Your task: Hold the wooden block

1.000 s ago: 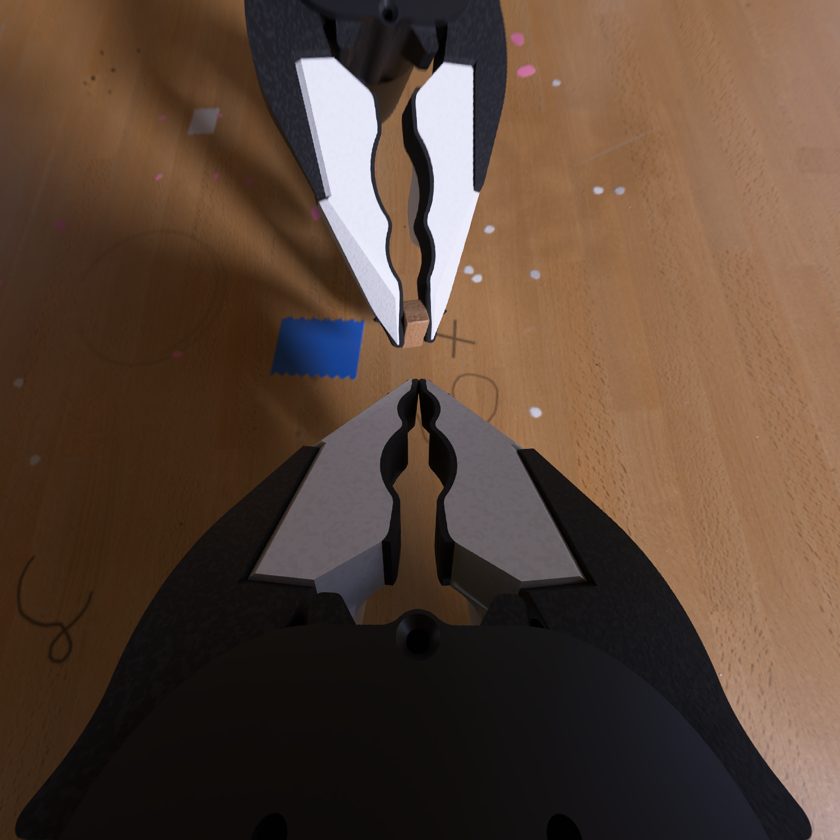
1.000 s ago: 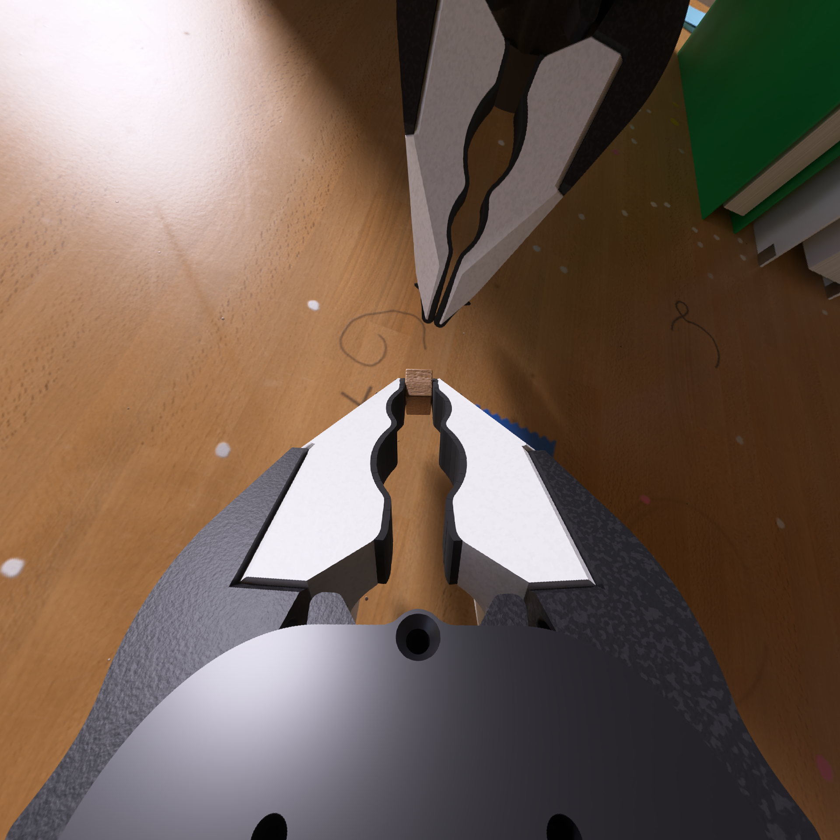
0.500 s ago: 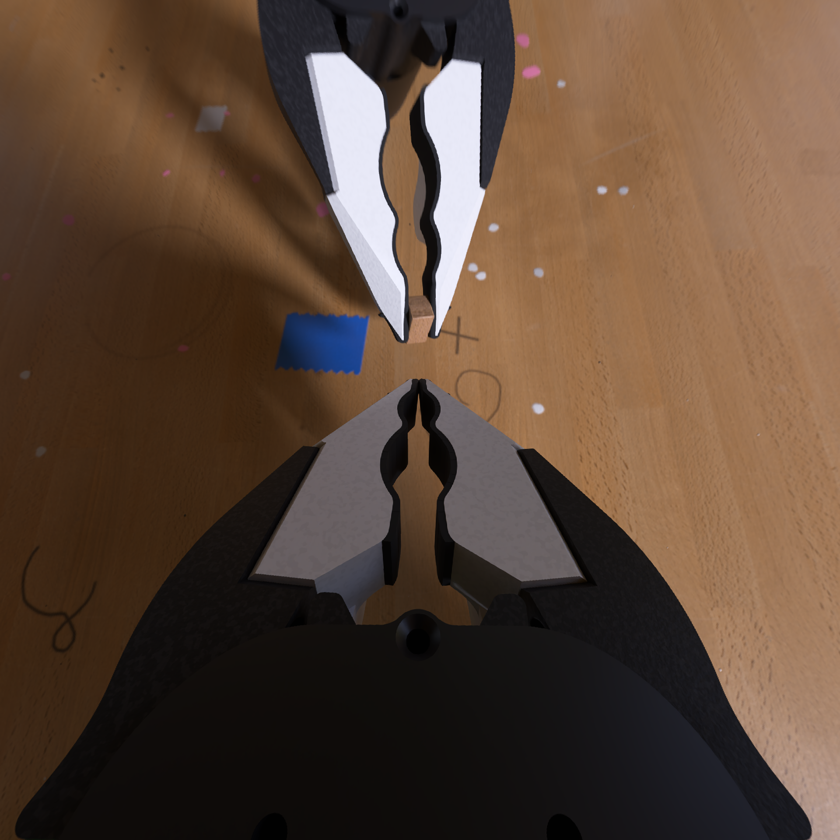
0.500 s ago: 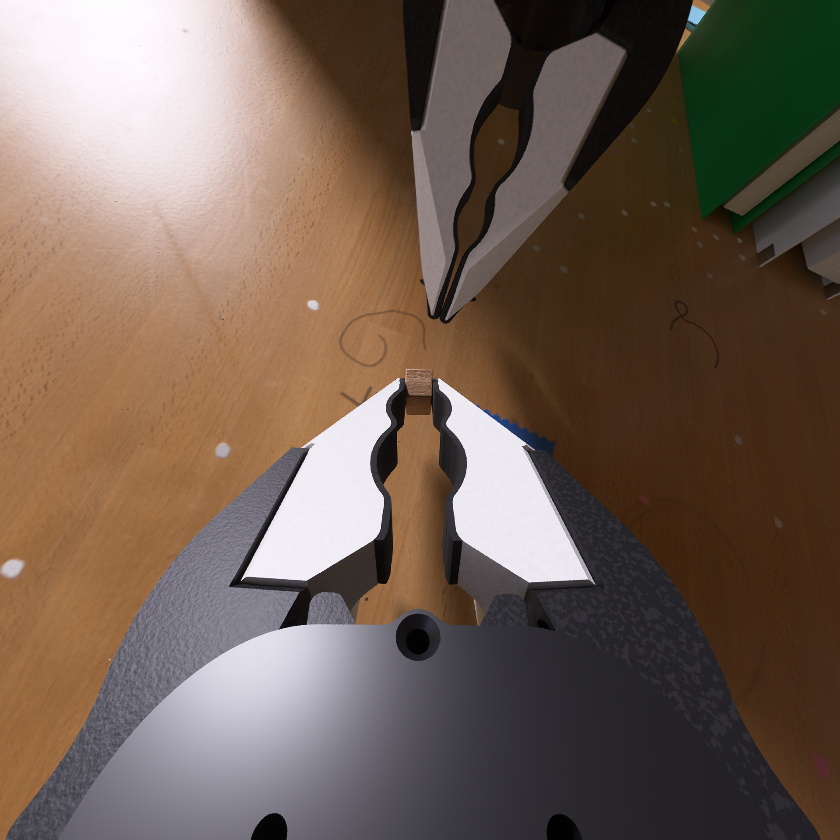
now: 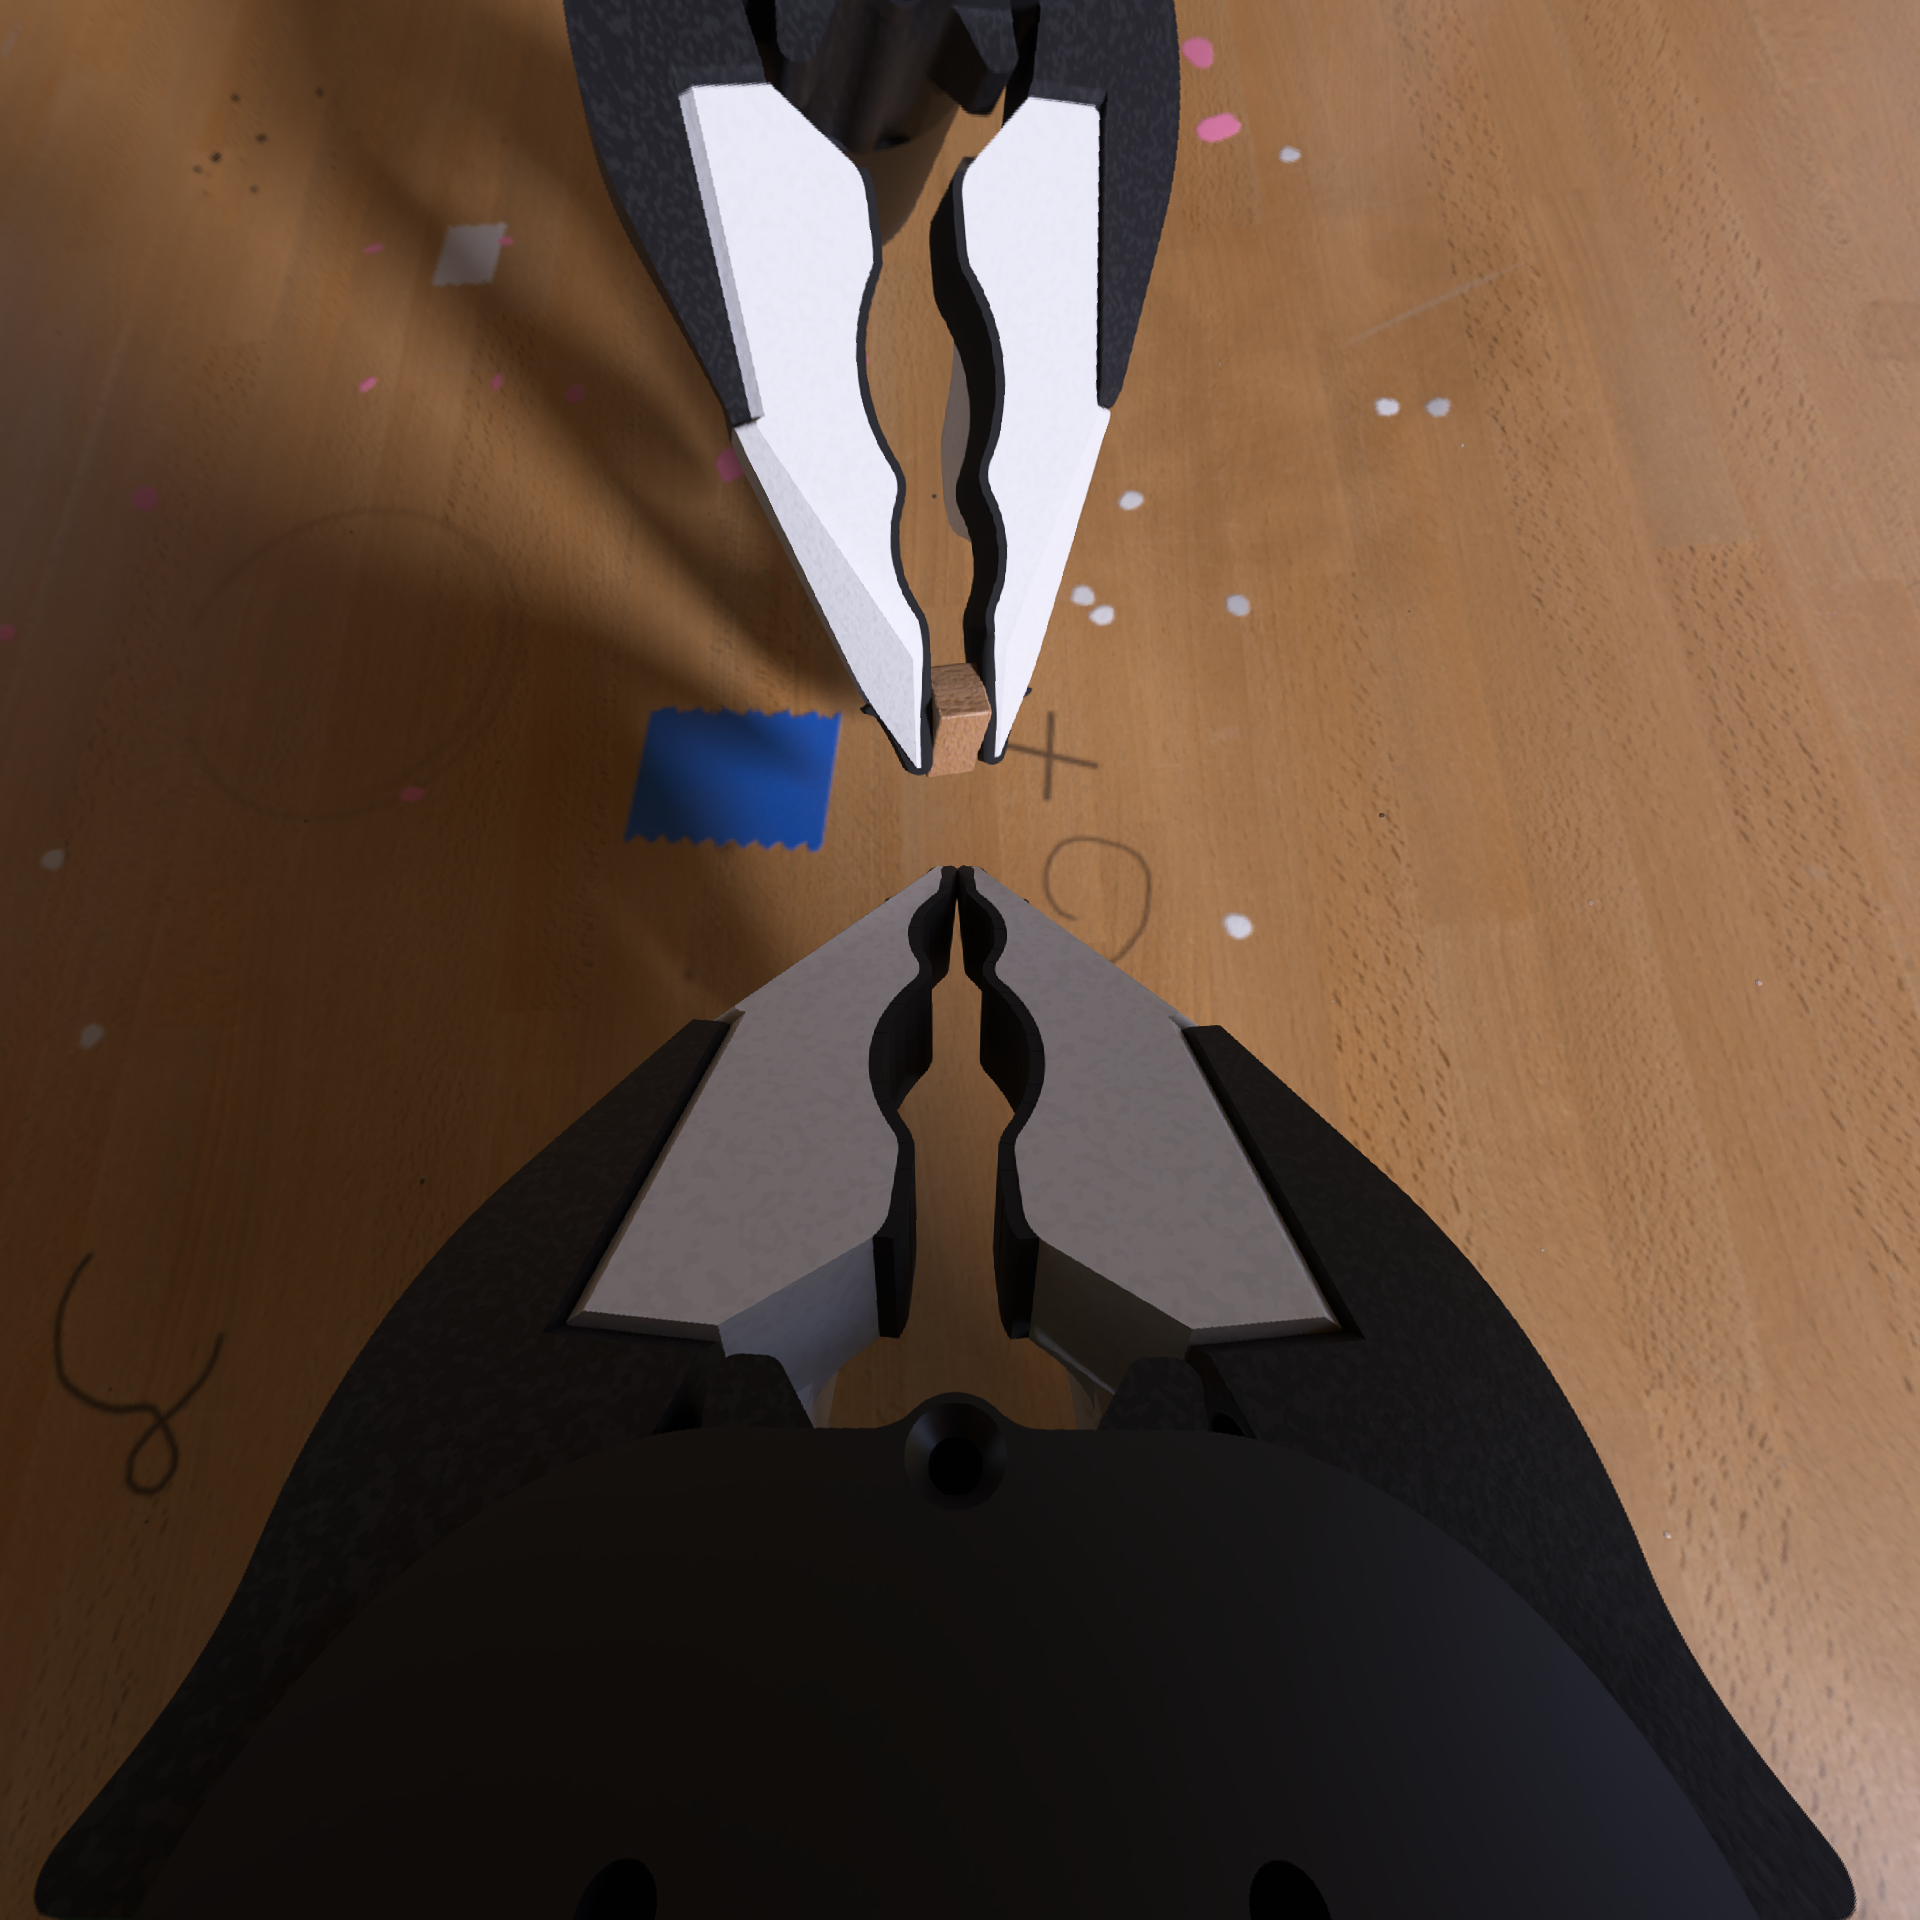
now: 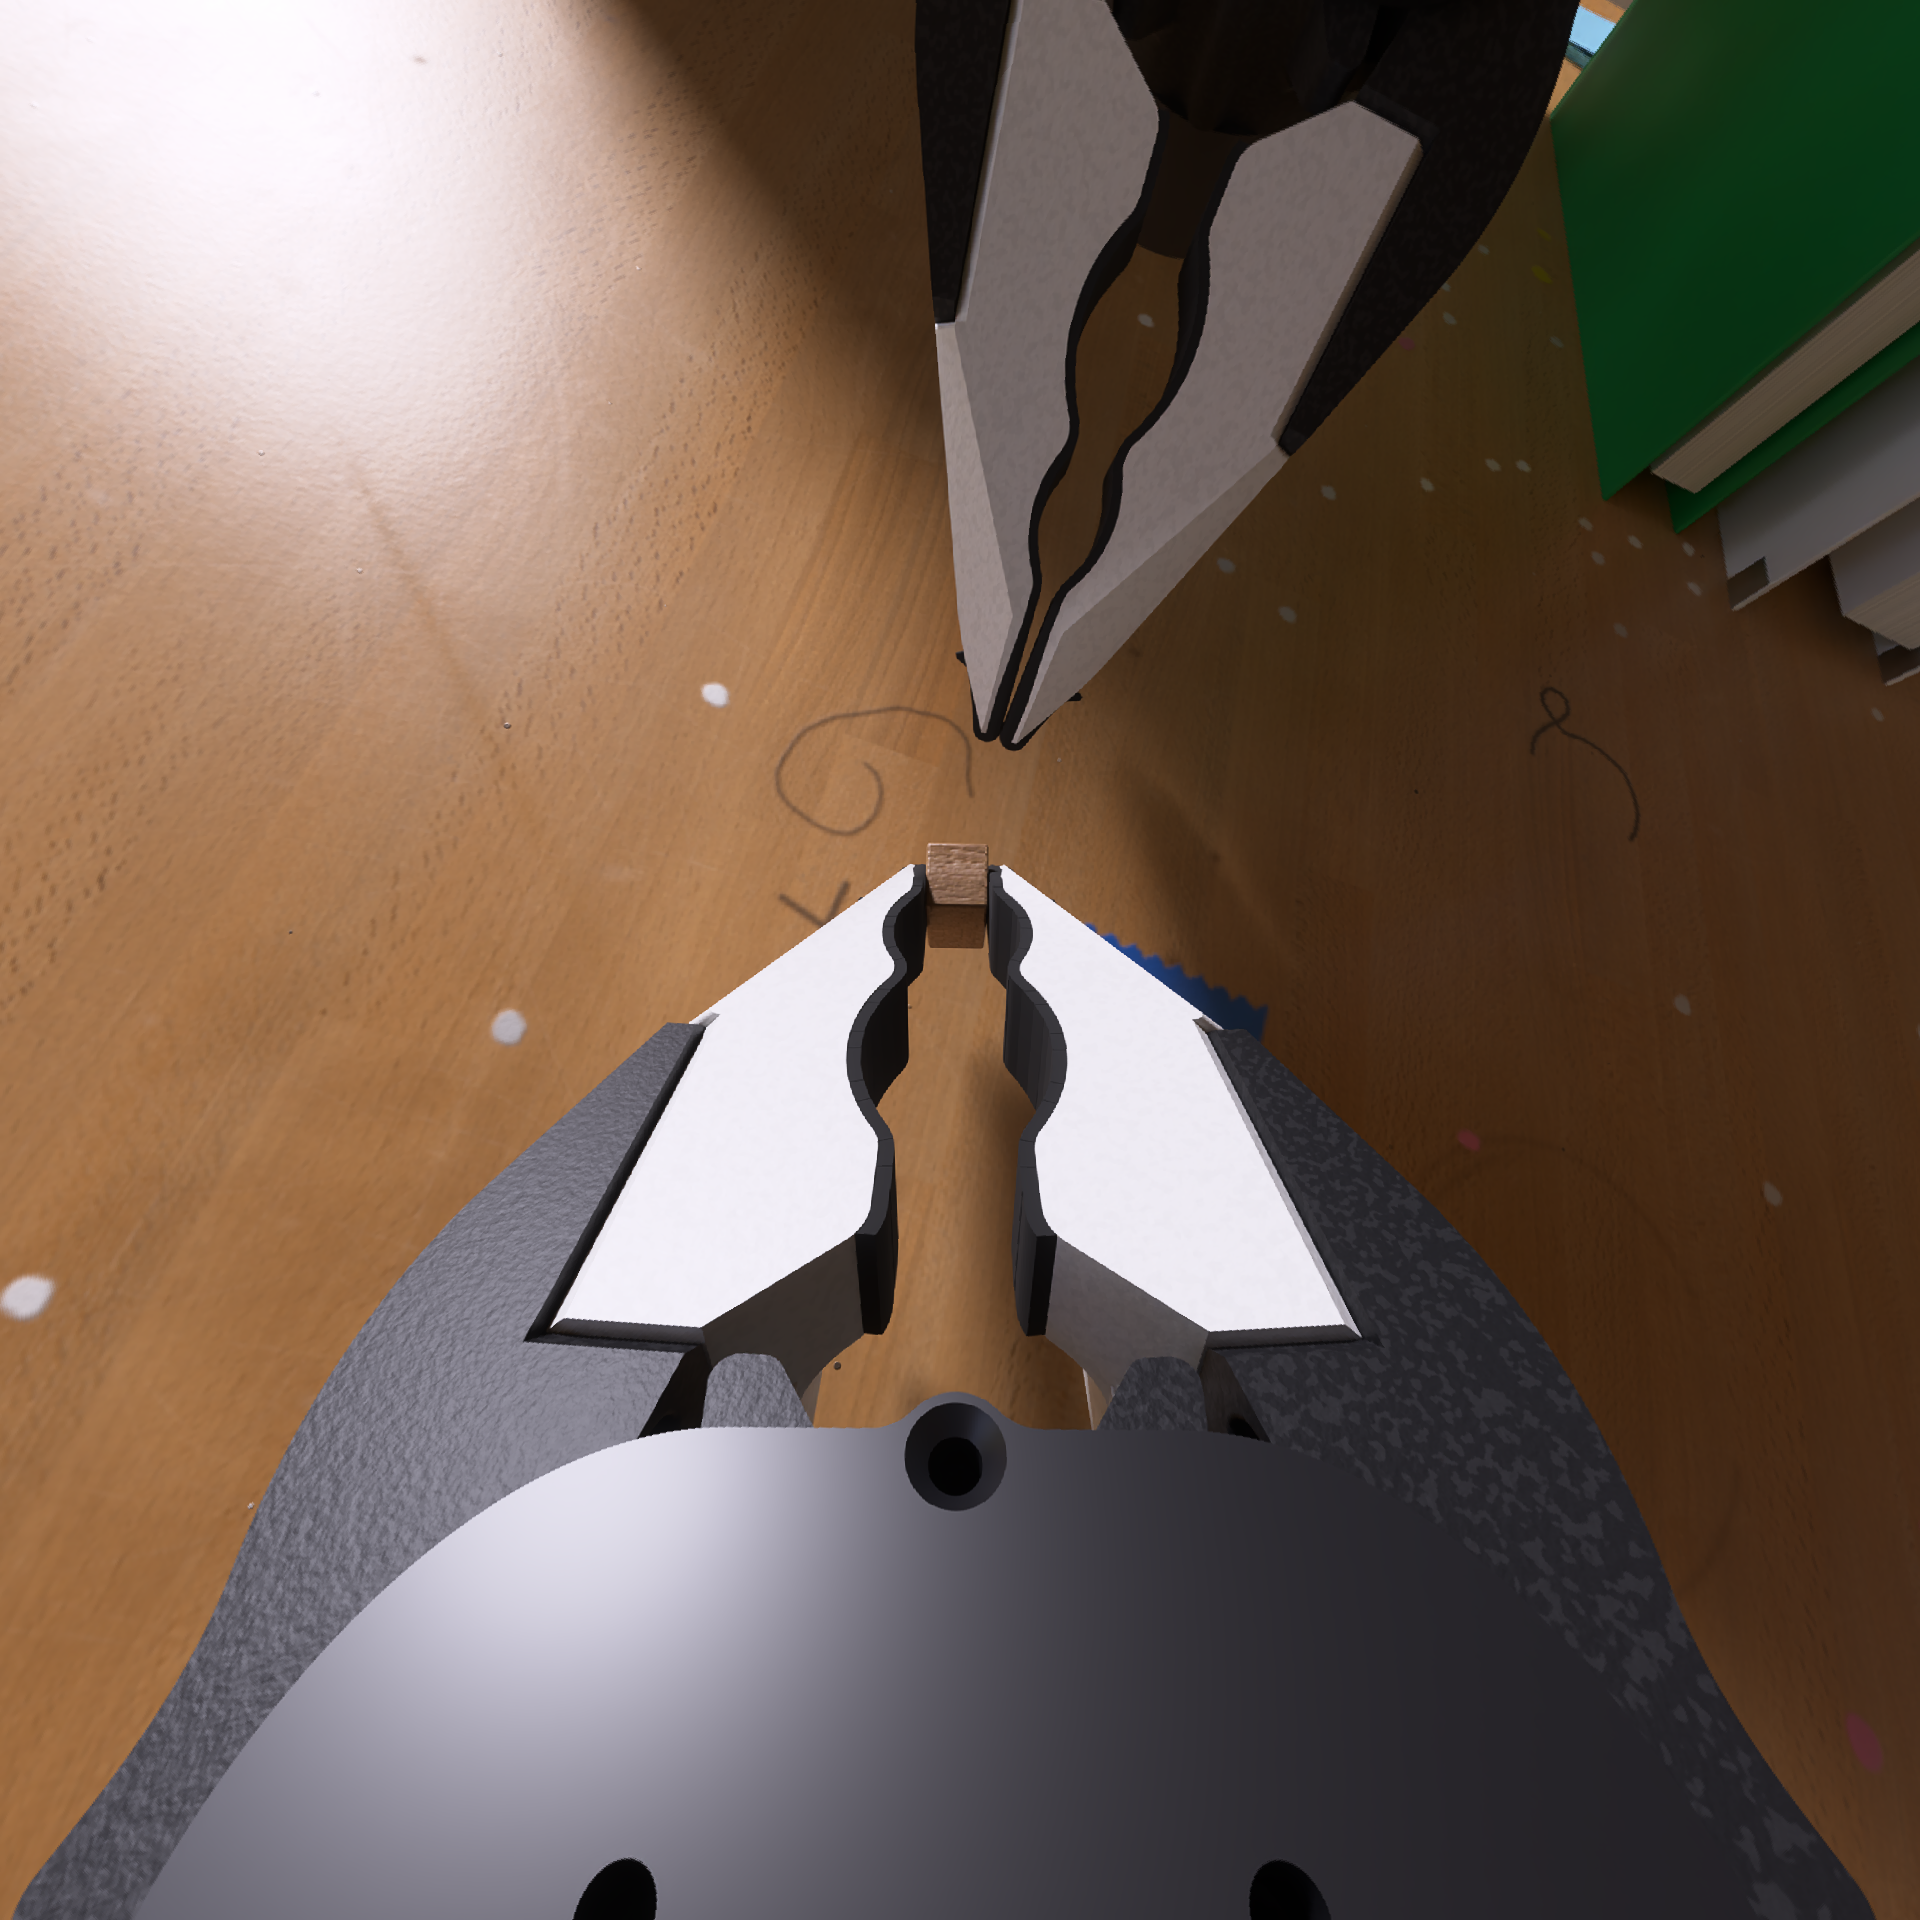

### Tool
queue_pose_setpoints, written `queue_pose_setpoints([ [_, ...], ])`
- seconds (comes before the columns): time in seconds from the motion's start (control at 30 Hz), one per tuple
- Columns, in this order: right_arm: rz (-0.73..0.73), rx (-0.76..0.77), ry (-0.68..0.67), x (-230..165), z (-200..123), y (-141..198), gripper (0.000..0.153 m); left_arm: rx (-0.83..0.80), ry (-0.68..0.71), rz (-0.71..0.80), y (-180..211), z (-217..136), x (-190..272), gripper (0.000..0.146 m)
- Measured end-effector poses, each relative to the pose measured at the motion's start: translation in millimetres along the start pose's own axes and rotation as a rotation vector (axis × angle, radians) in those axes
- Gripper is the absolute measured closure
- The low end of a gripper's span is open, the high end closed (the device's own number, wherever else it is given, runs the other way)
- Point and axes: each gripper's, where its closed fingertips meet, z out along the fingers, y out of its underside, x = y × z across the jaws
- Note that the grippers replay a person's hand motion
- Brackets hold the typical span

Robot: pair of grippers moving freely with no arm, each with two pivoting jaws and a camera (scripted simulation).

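Note:
A small wooden block [image 6: 956,875] sits pinched between the fingertips of my right gripper [image 6: 956,878], held over the wooden table [image 6: 364,520]. It also shows in the left wrist view [image 5: 957,719], where the right gripper [image 5: 957,753] points toward me from the top. My left gripper [image 5: 957,873] is shut and empty, its tips a short way from the block. In the right wrist view the left gripper [image 6: 1000,736] hangs tip-down just beyond the block, apart from it.
A blue zigzag-edged patch [image 5: 736,777] lies on the table left of the block; it peeks out beside my right finger [image 6: 1195,982]. Green and grey books [image 6: 1756,260] are stacked at the far right. Pen scribbles [image 6: 862,769] and paint specks mark the tabletop.
In the left wrist view the right gripper with the block has shifted slightly right and away. The left gripper stays shut. The grip on the block is unchanged.

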Motion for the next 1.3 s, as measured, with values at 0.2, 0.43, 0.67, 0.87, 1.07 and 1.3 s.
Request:
queue_pose_setpoints([
  [0.2,-0.001,0.0,-0.003,-0.3,-0.1,0.1,0.142,-0.011,-0.018,-0.009,2.1,-0.2,-2.8,0.146],
  [0.43,0.0,0.0,-0.003,-0.2,0.0,-0.1,0.142,0.067,-0.008,-0.049,-8.8,-7.0,-4.8,0.146],
  [0.67,0.002,0.002,-0.005,0.1,0.2,-0.1,0.142,0.044,-0.001,-0.01,-6.5,-3.2,0.3,0.146],
  [0.87,0.001,0.001,-0.004,0.3,0.1,-0.1,0.142,-0.014,-0.013,0.014,-0.4,-0.6,0.7,0.146],
  [1.07,0.001,-0.003,-0.006,0.4,0.1,0.6,0.142,-0.025,-0.017,0.018,1.3,-0.8,0.5,0.146],
  [1.3,-0.003,-0.008,0.0,0.8,0.0,0.9,0.142,-0.032,-0.03,0.017,2.1,-0.5,-0.3,0.146],
])
